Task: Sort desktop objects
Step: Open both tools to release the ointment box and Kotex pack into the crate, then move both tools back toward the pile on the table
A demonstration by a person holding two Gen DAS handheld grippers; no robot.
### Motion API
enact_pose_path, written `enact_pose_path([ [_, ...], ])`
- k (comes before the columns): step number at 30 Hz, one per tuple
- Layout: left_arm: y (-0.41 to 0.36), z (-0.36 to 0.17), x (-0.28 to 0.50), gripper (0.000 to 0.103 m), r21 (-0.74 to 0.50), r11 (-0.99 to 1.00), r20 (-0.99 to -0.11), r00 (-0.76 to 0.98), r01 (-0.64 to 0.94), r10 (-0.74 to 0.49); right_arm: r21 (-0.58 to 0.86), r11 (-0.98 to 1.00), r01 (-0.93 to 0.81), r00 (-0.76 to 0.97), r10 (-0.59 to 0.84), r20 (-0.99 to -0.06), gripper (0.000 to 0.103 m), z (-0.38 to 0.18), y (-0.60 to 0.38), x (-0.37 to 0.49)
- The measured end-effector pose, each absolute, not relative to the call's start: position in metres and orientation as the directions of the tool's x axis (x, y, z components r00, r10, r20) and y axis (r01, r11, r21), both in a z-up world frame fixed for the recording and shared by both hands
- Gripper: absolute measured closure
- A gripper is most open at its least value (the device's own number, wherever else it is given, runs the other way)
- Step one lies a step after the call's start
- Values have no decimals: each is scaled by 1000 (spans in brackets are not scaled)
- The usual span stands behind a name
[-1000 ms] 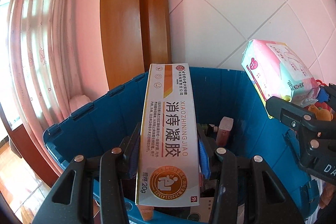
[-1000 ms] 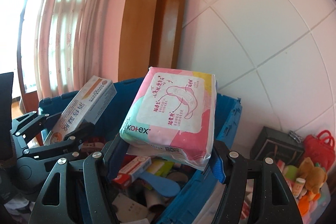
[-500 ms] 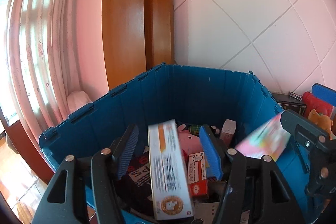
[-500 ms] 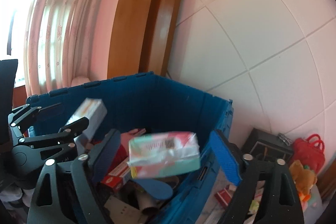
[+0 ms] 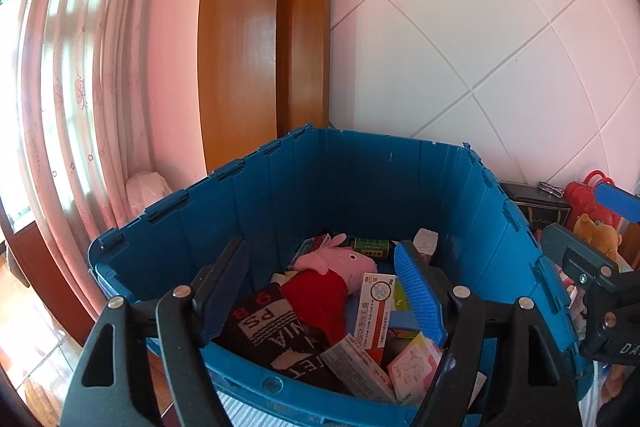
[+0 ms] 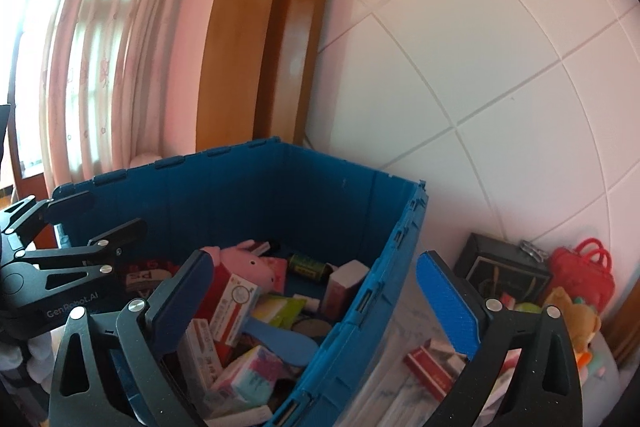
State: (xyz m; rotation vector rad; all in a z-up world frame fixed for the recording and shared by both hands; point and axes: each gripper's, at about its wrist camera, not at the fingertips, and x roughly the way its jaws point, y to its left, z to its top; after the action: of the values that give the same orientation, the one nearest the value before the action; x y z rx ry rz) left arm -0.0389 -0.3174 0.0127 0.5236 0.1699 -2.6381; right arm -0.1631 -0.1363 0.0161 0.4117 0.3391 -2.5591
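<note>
A: Both tools hang over the deep blue plastic crate [image 5: 360, 187]. The left gripper [image 5: 320, 291] has just been opening, jaws apart with nothing between them. The right gripper [image 6: 320, 307] has spread to its widest, also bare.

B: And the things they carried?

A: In the crate. The long white-and-orange medicine carton [image 5: 360, 363] lies at about six o'clock in the left view, tilted on the pile, its long axis running from ten o'clock down to four. The pink soft pack of pads [image 6: 250, 367] sits low at six o'clock in the right view, one end up toward one o'clock (its exact lie is hard to read).

B: What could go wrong?

A: I'd judge the right tool straddles the crate's near wall, one finger inside and one outside; pulling sideways could snag the rim. The loose boxes [image 6: 434, 363] outside, at five o'clock, could be knocked. The carton rests near the pink pig plush toy [image 5: 340, 263] and may slide.
</note>
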Motion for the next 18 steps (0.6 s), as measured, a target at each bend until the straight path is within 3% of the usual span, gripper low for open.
enact_pose_path([
  [13,-270,27,-19,28,-89,-935,-330,-896,344,-298,-97,-881,463,-857,-417,-304,0,16,-57,-129],
  [18,-224,41,-16,28,-122,-957,-251,-941,263,-227,-79,-927,366,-897,-329,-295,0,14,8,-129],
])
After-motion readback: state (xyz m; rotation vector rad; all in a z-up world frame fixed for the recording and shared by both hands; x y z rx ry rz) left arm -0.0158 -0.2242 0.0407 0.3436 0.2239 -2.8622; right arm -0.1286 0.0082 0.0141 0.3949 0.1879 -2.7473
